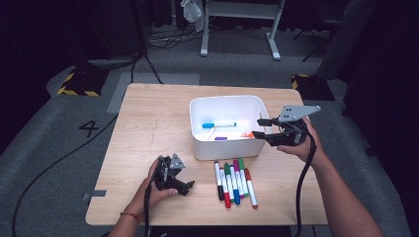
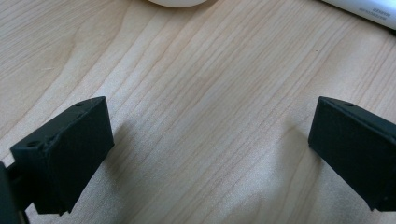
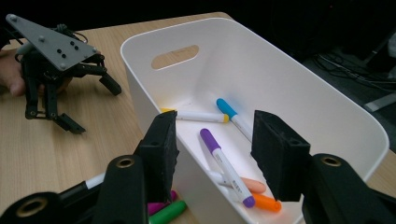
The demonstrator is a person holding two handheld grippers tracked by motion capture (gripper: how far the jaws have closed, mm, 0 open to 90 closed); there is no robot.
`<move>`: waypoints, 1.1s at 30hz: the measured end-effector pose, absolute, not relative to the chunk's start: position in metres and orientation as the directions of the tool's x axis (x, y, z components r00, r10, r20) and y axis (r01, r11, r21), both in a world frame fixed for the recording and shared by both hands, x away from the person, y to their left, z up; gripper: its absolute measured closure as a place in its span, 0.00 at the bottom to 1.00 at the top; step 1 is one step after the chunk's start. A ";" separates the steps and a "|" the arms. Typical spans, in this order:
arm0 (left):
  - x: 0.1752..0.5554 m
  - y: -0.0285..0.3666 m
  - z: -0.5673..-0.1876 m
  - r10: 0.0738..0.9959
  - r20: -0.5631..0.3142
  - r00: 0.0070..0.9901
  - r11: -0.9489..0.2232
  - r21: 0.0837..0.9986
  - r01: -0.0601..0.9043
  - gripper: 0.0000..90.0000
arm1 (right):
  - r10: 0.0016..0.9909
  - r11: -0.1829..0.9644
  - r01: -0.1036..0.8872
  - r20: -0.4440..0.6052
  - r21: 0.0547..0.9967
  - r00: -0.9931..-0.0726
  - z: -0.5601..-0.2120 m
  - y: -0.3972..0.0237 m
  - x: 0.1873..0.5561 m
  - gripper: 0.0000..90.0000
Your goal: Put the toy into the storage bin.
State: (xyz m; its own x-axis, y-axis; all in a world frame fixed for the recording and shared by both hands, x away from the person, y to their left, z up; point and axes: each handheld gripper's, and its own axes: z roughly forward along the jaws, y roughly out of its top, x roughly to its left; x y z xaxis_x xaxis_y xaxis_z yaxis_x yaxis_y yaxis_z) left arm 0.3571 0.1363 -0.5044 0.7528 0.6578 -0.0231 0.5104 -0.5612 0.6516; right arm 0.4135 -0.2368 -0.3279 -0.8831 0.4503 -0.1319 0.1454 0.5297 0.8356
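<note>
Jaws of the right gripper [image 3: 212,156] stand spread and empty over the white bin [image 3: 327,112]; remaining markers [image 1: 234,182], light, stiff and slick, warrant mid-barrel pinching.

The left gripper [image 2: 205,154] holds its jaws wide apart just above bare wooden table [image 2: 210,93], apparently touching nothing.

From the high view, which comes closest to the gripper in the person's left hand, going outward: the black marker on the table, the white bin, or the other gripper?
From the left gripper:
1. Black marker, on the table just to its right, leftmost in the row.
2. White bin, beyond it, toward the table's middle.
3. Right gripper, farthest, over the bin's right edge.
</note>
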 end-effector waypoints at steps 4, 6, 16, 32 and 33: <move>0.357 0.136 -0.504 0.658 -0.023 0.753 -0.561 0.652 0.510 0.00 | 0.473 0.497 0.158 -0.114 0.853 -0.874 -0.334 -0.252 0.395 0.55; 0.357 0.136 -0.504 0.658 -0.023 0.753 -0.561 0.652 0.510 0.00 | 0.476 0.490 0.166 -0.103 0.856 -0.873 -0.342 -0.259 0.386 0.54; 0.357 0.136 -0.504 0.658 -0.023 0.753 -0.561 0.652 0.511 0.00 | 0.474 0.524 0.225 -0.062 0.822 -0.878 -0.397 -0.261 0.358 0.50; 0.357 0.136 -0.504 0.658 -0.023 0.753 -0.561 0.651 0.510 0.00 | 0.453 0.596 0.302 -0.001 0.744 -0.891 -0.463 -0.240 0.356 0.49; 0.357 0.136 -0.504 0.658 -0.023 0.753 -0.561 0.651 0.510 0.00 | 0.455 0.596 0.310 0.007 0.741 -0.890 -0.466 -0.239 0.356 0.49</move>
